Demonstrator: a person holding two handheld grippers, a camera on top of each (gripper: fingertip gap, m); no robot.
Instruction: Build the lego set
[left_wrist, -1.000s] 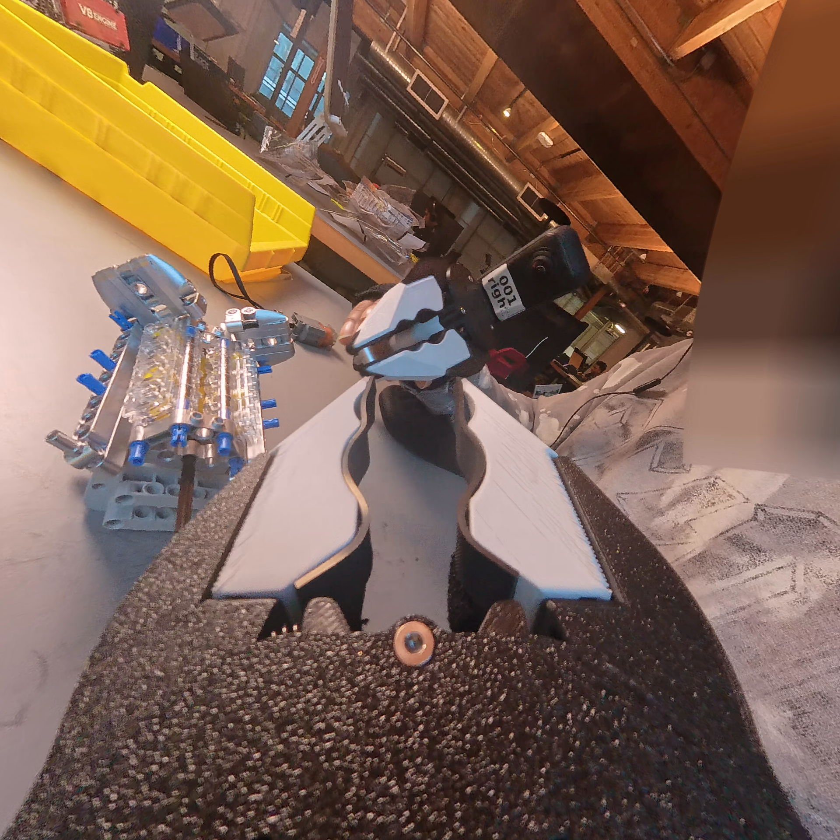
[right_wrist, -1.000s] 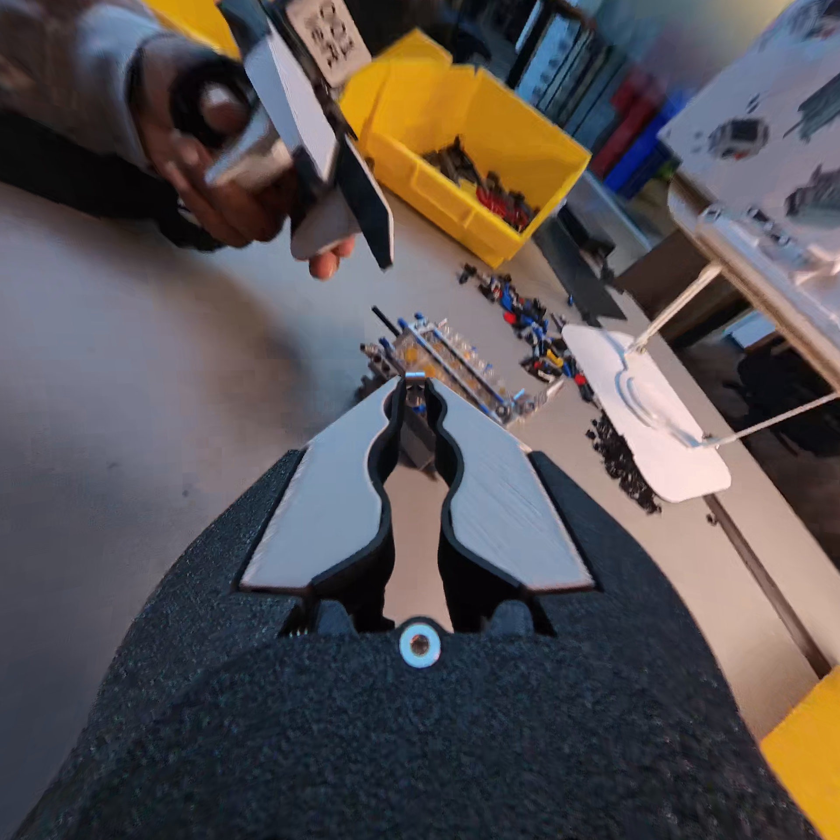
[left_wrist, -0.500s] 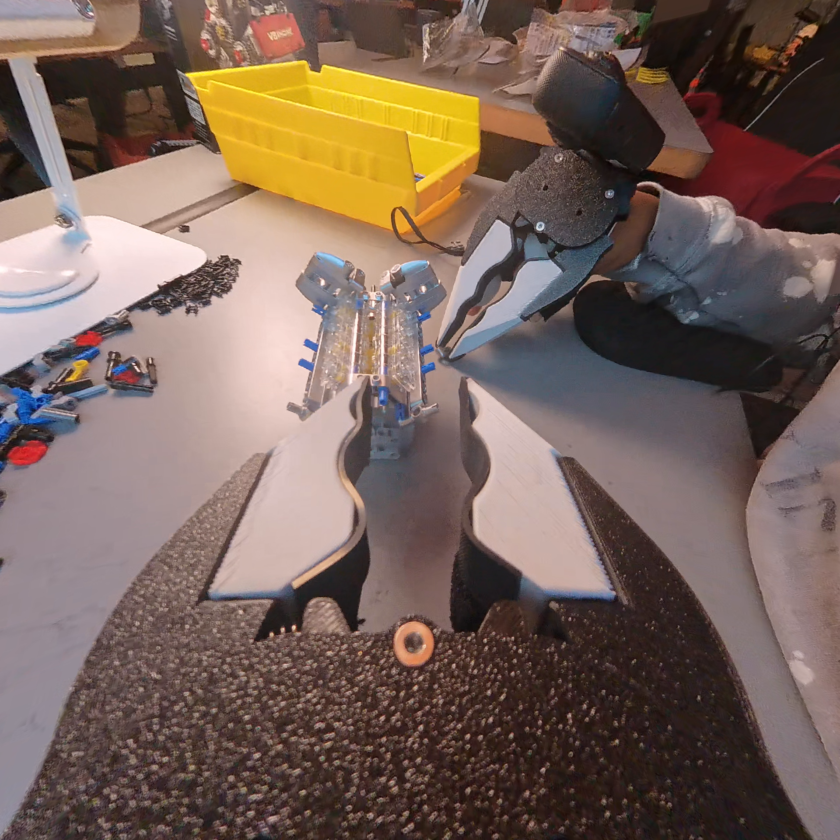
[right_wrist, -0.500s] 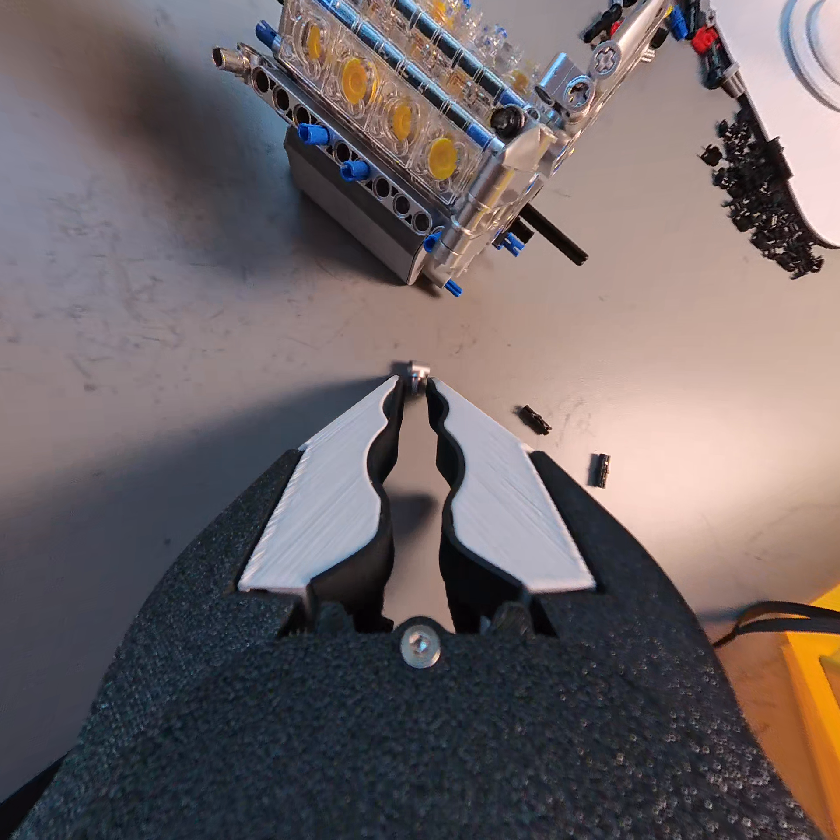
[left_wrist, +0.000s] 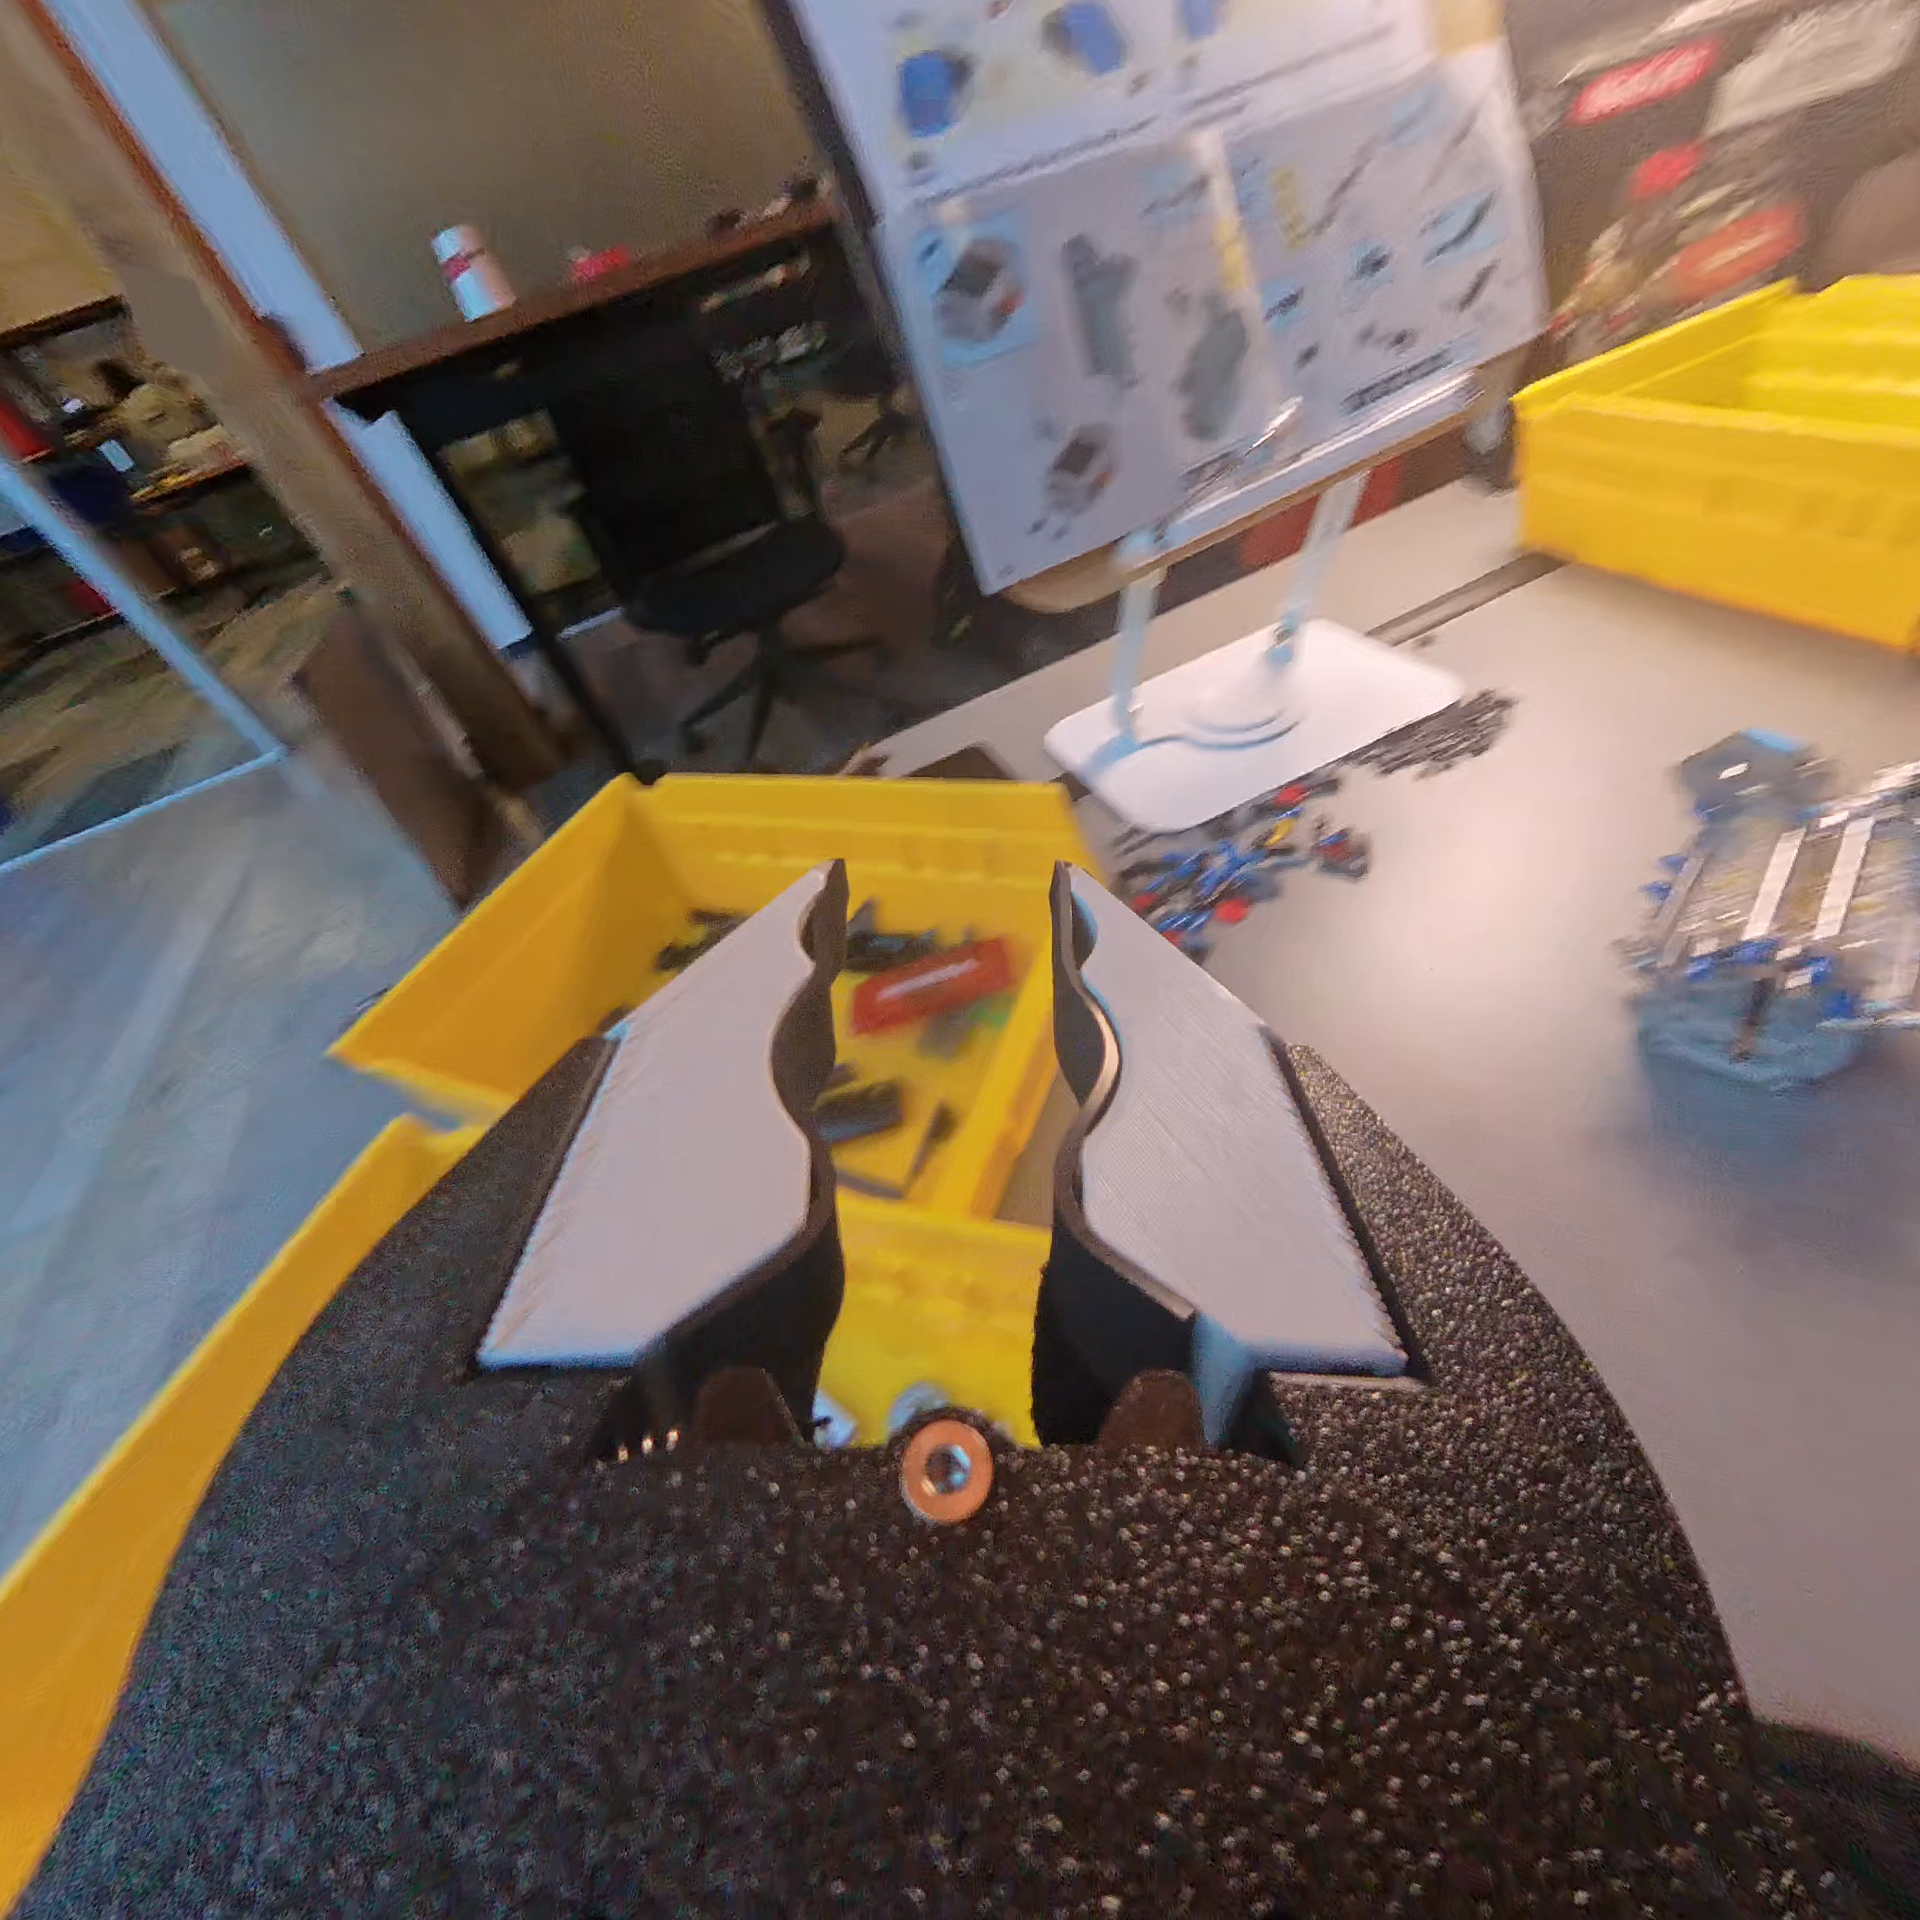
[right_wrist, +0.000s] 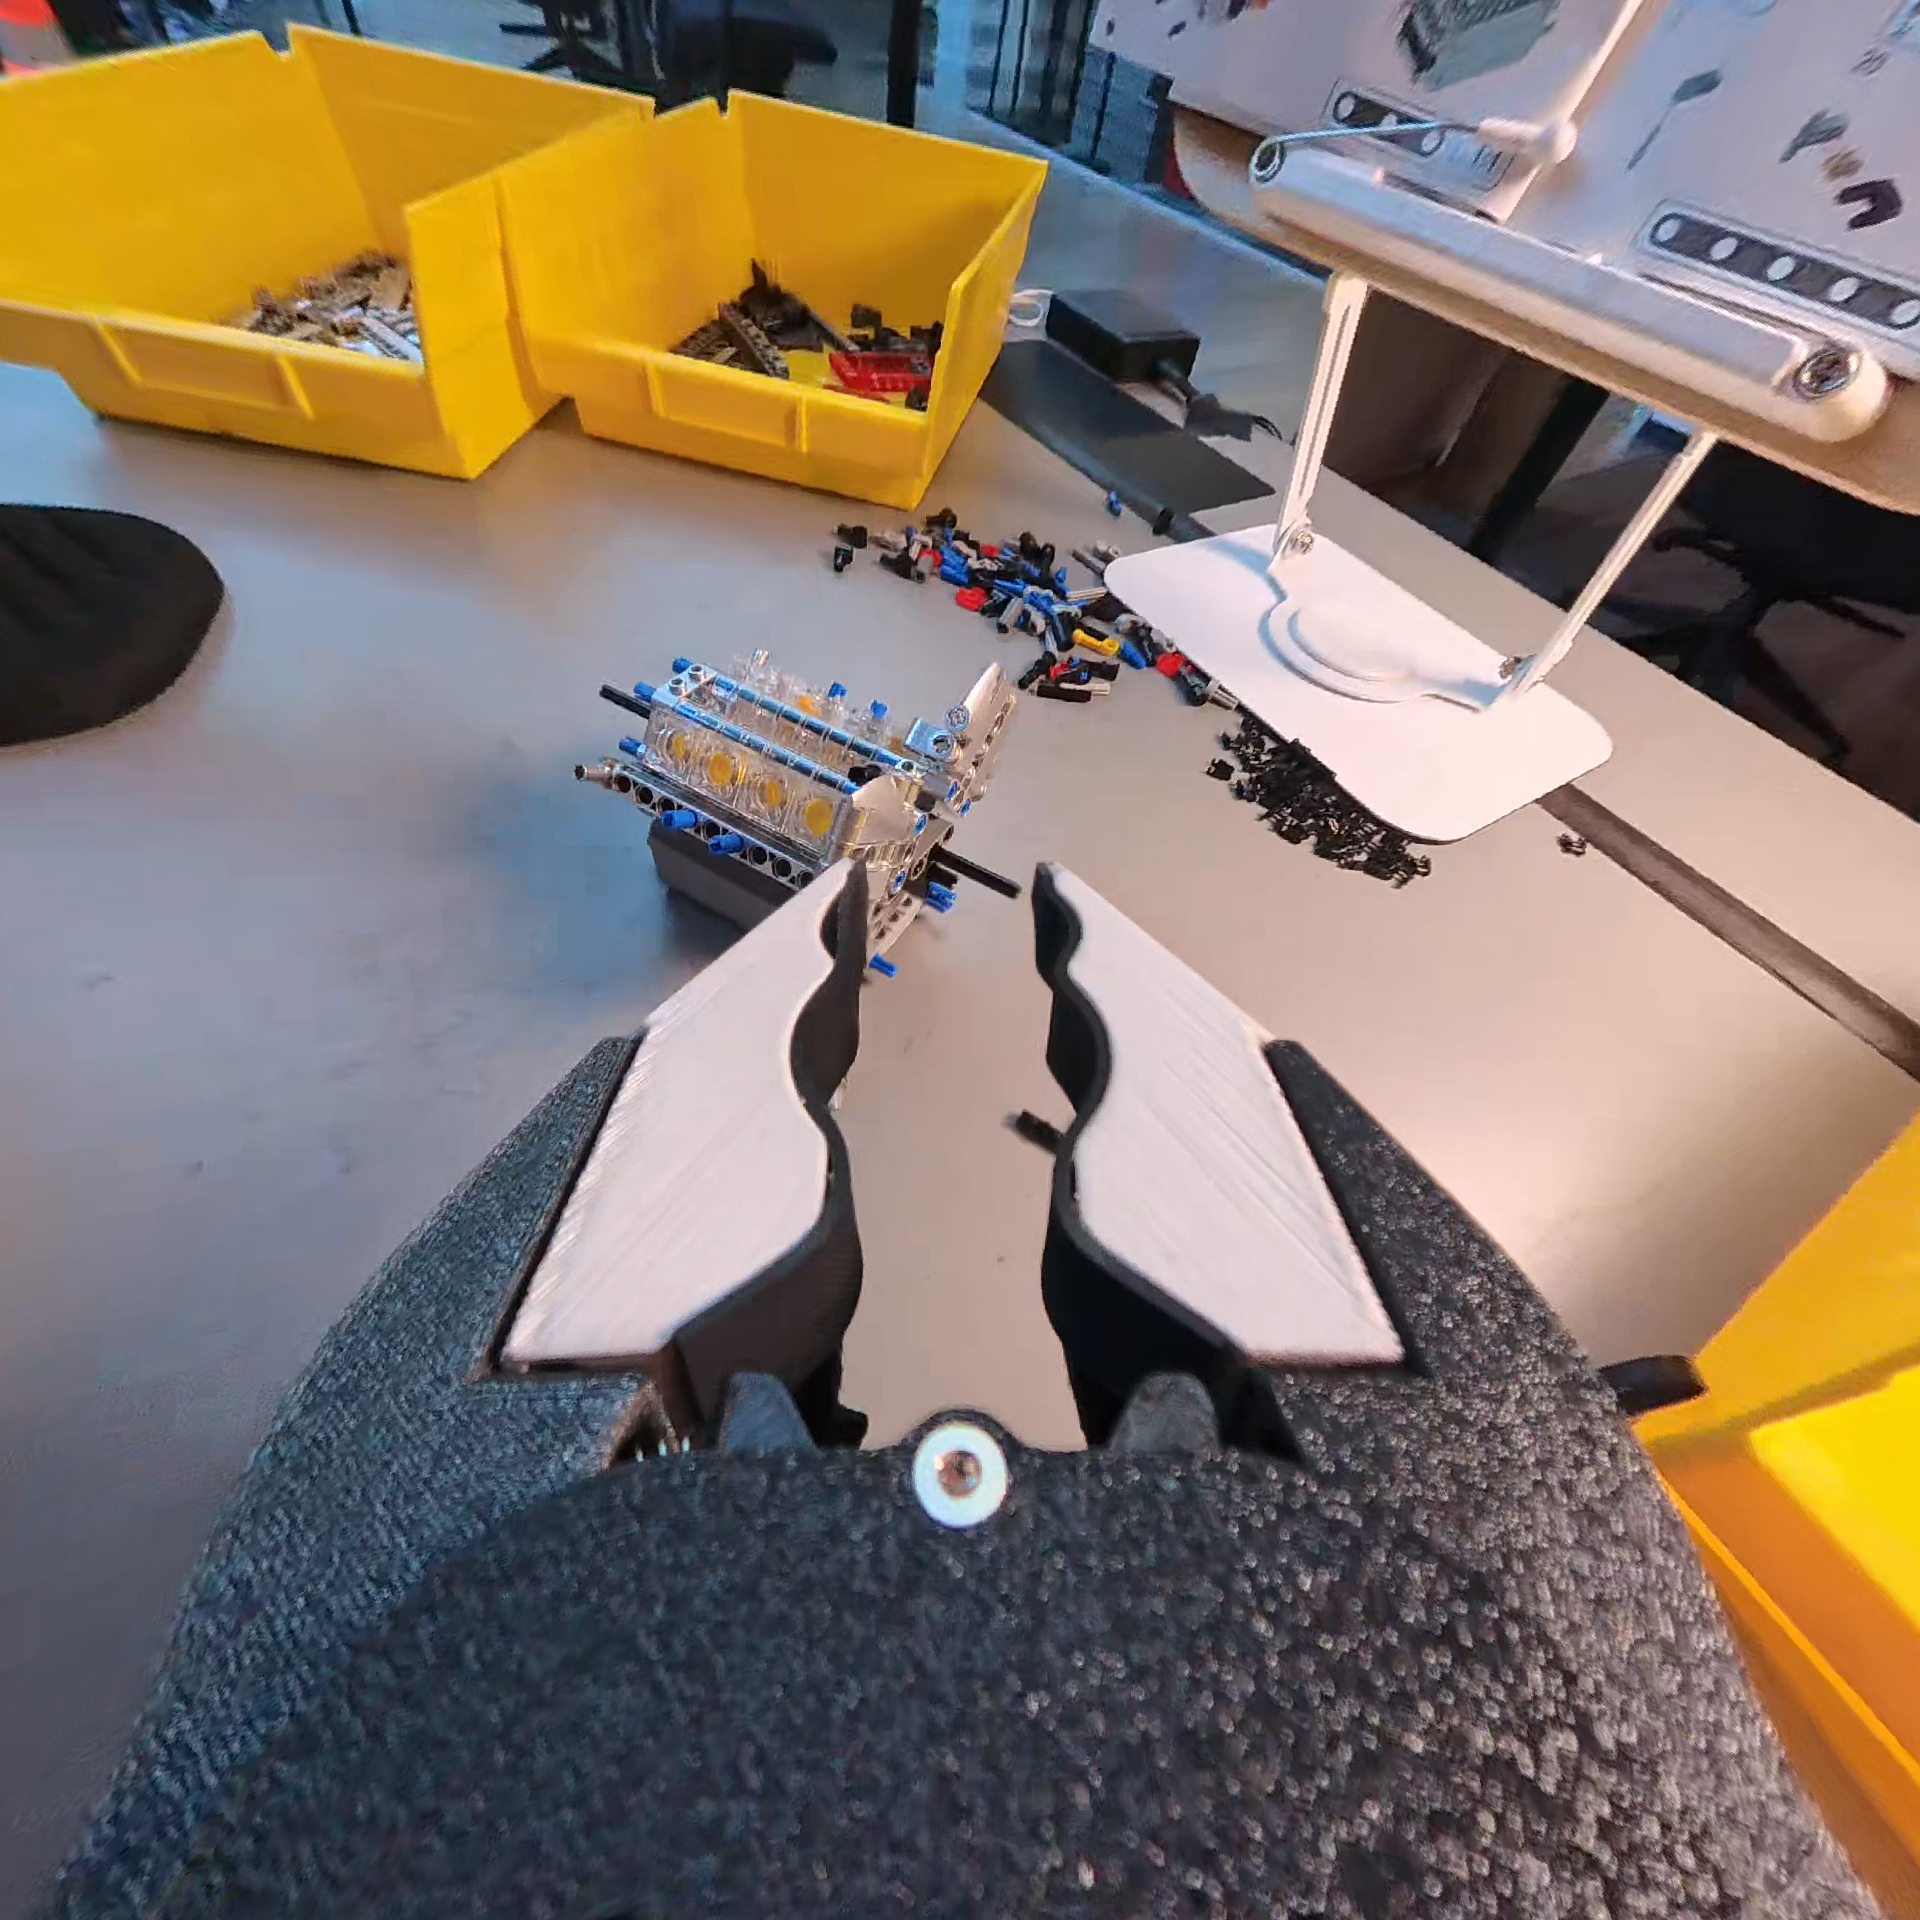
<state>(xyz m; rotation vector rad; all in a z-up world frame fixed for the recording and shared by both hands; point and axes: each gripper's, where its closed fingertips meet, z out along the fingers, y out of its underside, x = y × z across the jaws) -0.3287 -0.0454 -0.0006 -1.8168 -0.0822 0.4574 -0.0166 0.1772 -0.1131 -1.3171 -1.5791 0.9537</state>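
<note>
My left gripper (left_wrist: 945, 894) is open and empty, hovering over a yellow bin (left_wrist: 852, 800) that holds dark parts and a red piece (left_wrist: 935, 982). The view is blurred. A grey, clear and blue brick-built engine model (left_wrist: 1787, 935) stands on the grey table to its right. My right gripper (right_wrist: 945, 894) is open and empty, with bare table between its fingers. The engine model (right_wrist: 790, 790) stands just beyond its left fingertip (right_wrist: 847, 904). A small black pin (right_wrist: 1034, 1127) lies on the table under the fingers. The left gripper's black body (right_wrist: 83, 623) shows at the left edge.
Two yellow bins (right_wrist: 260, 364) (right_wrist: 790, 416) of parts stand at the back. Loose coloured pins (right_wrist: 1039, 603) and black pins (right_wrist: 1320, 800) lie beside a white stand base (right_wrist: 1382, 707) bearing an instruction sheet. Another yellow bin (right_wrist: 1818, 1351) is at the right. Across from one pair of fingers to the other is roughly 40 cm. The small black pin (right_wrist: 1034, 1127) is about 10 cm from my right fingertips.
My right gripper was shut on a small grey piece near the table; its jaws have opened, the piece is gone from them, and it has pulled back. My left gripper swung left over the bin.
</note>
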